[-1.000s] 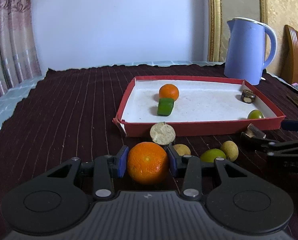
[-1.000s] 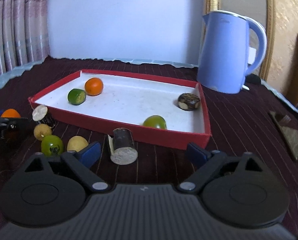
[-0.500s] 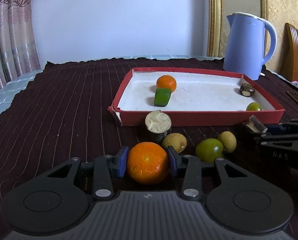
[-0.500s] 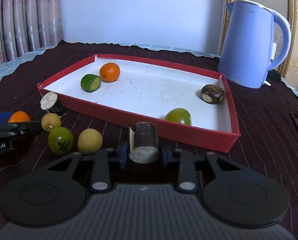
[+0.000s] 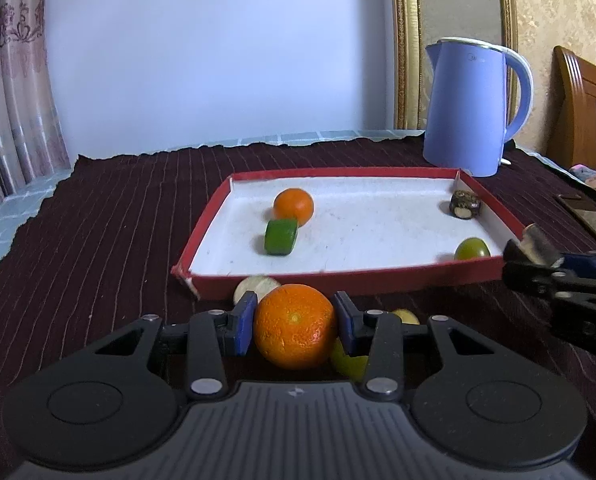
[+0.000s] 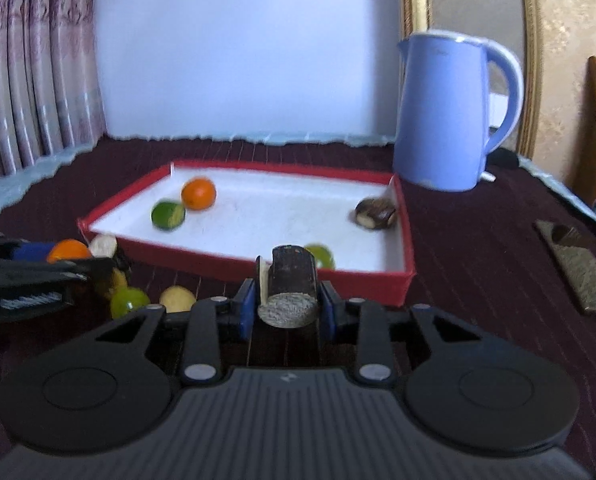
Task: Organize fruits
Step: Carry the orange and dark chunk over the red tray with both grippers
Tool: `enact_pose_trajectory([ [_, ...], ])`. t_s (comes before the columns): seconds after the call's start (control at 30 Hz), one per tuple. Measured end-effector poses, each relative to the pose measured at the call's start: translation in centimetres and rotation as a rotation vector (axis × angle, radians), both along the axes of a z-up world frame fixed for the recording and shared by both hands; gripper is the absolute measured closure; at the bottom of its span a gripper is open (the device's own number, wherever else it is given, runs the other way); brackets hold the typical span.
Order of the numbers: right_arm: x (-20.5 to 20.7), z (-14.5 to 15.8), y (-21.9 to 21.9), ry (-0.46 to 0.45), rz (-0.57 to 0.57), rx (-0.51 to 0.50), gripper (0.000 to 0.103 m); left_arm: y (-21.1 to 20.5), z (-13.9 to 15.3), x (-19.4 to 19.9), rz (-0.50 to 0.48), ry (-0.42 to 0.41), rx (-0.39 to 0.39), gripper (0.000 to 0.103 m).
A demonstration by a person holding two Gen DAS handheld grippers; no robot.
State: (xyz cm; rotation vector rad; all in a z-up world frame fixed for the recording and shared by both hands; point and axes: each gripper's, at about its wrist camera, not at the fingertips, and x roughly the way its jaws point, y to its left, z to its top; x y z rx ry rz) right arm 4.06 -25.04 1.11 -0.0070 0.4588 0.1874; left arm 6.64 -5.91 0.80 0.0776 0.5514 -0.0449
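My left gripper [image 5: 295,322] is shut on an orange [image 5: 295,326] and holds it raised in front of the red tray [image 5: 338,278]. My right gripper [image 6: 287,306] is shut on a dark sugarcane piece [image 6: 291,286] and holds it raised near the tray's front wall [image 6: 226,266]. In the tray lie a small orange [image 5: 293,206], a green fruit [image 5: 281,237], a second green fruit [image 5: 472,249] and a brown cane piece [image 5: 465,205]. On the cloth before the tray lie a cut cane piece [image 6: 103,245], a green fruit [image 6: 129,301] and a tan fruit [image 6: 177,298].
A blue kettle [image 5: 474,106] stands behind the tray's far right corner. The table has a dark ribbed cloth [image 5: 98,240]. A flat dark object [image 6: 574,260] lies at the right. Curtains hang at the left, and a wooden headboard [image 5: 586,112] is at the right.
Both grippers have lifted with their loads and moved toward the tray. The right gripper, open a second ago, closed on the cane piece.
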Motion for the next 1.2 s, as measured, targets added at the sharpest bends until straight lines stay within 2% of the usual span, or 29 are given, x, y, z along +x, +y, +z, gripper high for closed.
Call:
enact_pose_trajectory([
  [0.13, -0.5, 0.9, -0.3, -0.031, -0.014, -0.005, 0.072, -0.9, 0.1, 1.0, 0.009, 0.015, -0.006, 0.062],
  [0.43, -0.2, 0.9, -0.1, -0.035, -0.013, 0.007, 0.072, -2.3, 0.0, 2.7, 0.041, 0.02, 0.013, 0.062],
  [1.2, 0.9, 1.3, 0.1, -0.038, -0.03, 0.019, 0.072, -3.0, 0.3, 3.6, 0.043, 0.015, 0.028, 0.062],
])
